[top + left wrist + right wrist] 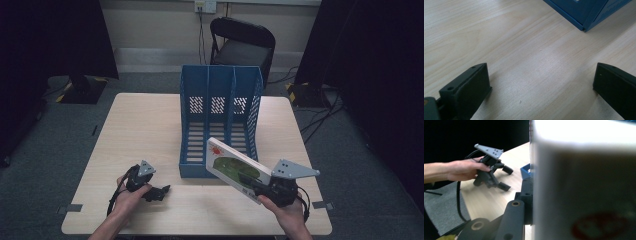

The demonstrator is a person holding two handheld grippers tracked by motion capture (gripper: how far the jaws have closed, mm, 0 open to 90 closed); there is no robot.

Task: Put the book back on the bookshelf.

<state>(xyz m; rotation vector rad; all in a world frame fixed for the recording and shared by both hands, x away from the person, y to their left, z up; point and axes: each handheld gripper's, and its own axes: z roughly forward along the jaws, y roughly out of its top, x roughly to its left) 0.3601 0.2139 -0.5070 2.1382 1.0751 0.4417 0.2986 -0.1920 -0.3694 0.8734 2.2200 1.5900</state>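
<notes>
Book (234,169), in my right-hand grip
White cover with green and red artwork; tilted, lifted off the table (150,125), just in front of the blue file rack (220,95).

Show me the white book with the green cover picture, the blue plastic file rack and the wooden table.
White book (232,165), high view, cover.
Blue plastic file rack (220,80), high view, back wall.
Wooden table (524,50), left gripper view, bare top.

So there's 1 blue file rack (220,120) with 3 slots, 1 white book (235,167), 2 tongs, left (159,192) and right (250,181), 1 counter (145,130), and 1 black folding chair (242,42) behind it.
</notes>
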